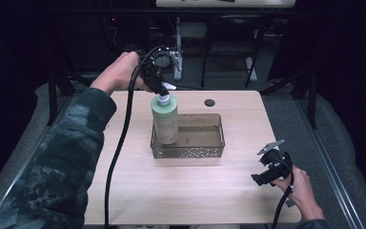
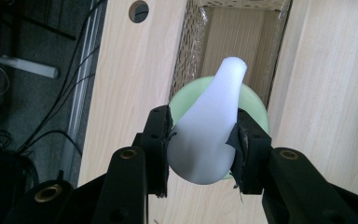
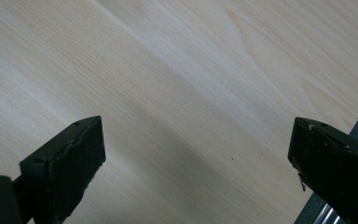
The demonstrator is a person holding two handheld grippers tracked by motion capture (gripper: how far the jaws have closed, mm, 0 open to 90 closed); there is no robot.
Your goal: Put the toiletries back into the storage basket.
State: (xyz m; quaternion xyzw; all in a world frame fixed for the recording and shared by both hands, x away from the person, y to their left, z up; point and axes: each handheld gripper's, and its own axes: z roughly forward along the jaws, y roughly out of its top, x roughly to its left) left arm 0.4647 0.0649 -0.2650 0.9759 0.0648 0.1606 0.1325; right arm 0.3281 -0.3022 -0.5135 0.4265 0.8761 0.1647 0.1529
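A pale green pump bottle (image 1: 165, 119) stands upright at the left end of the brown perforated basket (image 1: 205, 150). My left gripper (image 1: 161, 91) comes down on it from above and is shut on its white pump head (image 2: 207, 133), both black jaws pressing its sides. In the left gripper view the green bottle shoulder (image 2: 254, 100) shows under the pump head, with the basket's inside (image 2: 235, 32) beyond. My right gripper (image 1: 267, 171) hovers low over the table's front right corner, jaws wide open with bare wood between them (image 3: 196, 154).
The light wooden table (image 1: 138, 191) has a round cable hole (image 1: 209, 102) behind the basket. A black cable (image 1: 119, 148) trails from the left gripper across the table's left side. Dark floor, stands and cables lie past the table's far edge.
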